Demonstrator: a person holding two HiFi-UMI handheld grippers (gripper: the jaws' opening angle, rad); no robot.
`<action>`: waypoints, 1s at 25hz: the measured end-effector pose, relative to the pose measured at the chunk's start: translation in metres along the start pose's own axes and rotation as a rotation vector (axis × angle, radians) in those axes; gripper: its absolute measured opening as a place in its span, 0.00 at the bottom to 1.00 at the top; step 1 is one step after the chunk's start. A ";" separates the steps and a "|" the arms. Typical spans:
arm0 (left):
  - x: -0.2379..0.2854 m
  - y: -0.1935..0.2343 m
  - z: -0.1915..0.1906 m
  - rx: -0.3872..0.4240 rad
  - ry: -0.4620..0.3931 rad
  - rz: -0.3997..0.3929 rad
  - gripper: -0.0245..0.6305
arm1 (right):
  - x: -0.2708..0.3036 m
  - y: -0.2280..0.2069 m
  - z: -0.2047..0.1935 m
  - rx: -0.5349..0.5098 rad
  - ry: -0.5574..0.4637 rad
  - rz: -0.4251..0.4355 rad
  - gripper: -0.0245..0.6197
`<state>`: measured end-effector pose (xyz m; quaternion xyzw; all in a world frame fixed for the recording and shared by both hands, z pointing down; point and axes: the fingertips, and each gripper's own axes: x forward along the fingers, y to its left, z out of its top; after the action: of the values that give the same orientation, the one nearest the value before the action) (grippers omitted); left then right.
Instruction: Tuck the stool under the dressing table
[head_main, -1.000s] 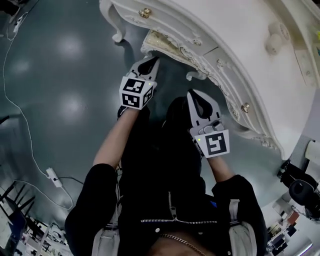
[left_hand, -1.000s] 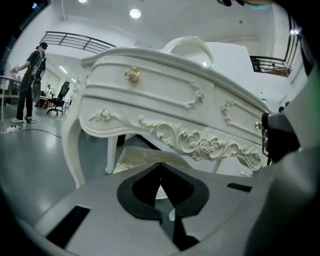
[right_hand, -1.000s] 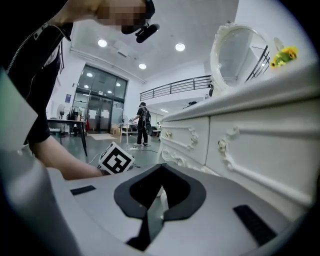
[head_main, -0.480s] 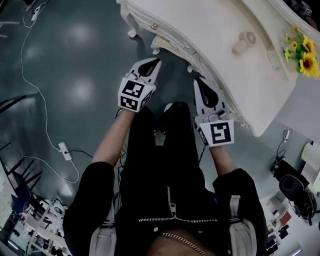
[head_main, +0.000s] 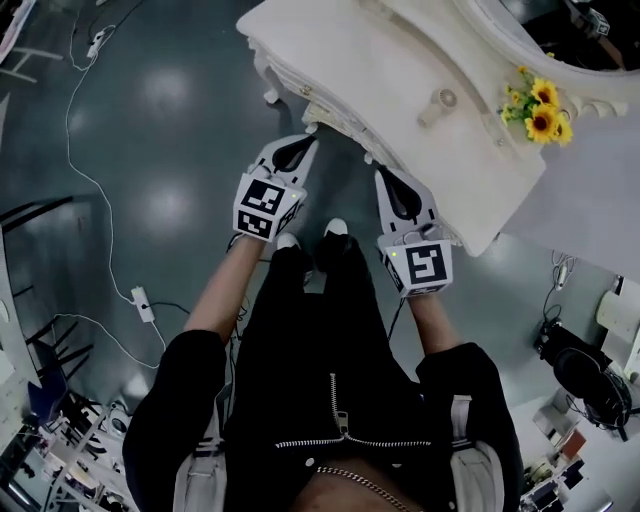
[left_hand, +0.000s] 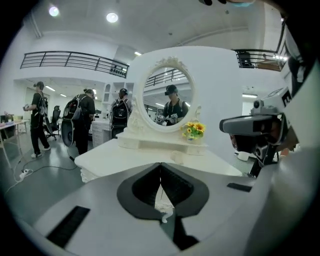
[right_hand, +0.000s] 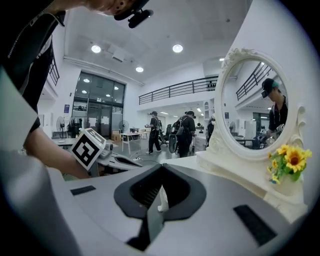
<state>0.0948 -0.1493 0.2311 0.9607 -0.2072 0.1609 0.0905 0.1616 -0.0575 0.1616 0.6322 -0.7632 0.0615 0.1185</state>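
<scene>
The cream dressing table (head_main: 400, 60) fills the top of the head view, with its oval mirror (left_hand: 167, 97) and a vase of sunflowers (head_main: 540, 105) on top. A carved pale corner of the stool (head_main: 320, 108) peeps out from under the table's front edge; the rest is hidden. My left gripper (head_main: 300, 143) is shut and holds nothing, just in front of that edge. My right gripper (head_main: 385, 175) is shut and empty too, beside the table's front right. In the gripper views, both look level over the tabletop (left_hand: 130, 157) (right_hand: 200, 165).
A white cable (head_main: 90, 190) with a power strip (head_main: 143, 303) runs over the grey floor on the left. Dark equipment (head_main: 590, 370) stands at the right. The person's shoes (head_main: 335, 230) are between the grippers. Several people (left_hand: 82, 120) stand in the background.
Both grippers have risen from low by the stool to tabletop height, jaws still shut. The head view has lifted, so the mirror and flowers show and less of the stool.
</scene>
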 end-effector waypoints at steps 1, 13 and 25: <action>-0.005 -0.002 0.014 0.016 -0.006 -0.001 0.07 | -0.005 -0.002 0.010 -0.006 -0.004 -0.019 0.05; -0.038 -0.016 0.132 0.169 -0.152 -0.044 0.07 | -0.042 -0.029 0.088 -0.032 -0.107 -0.183 0.05; -0.069 -0.017 0.143 0.177 -0.197 -0.081 0.07 | -0.074 -0.020 0.099 -0.011 -0.162 -0.307 0.04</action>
<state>0.0814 -0.1427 0.0721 0.9837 -0.1610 0.0798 -0.0088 0.1835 -0.0154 0.0464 0.7436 -0.6650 -0.0126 0.0679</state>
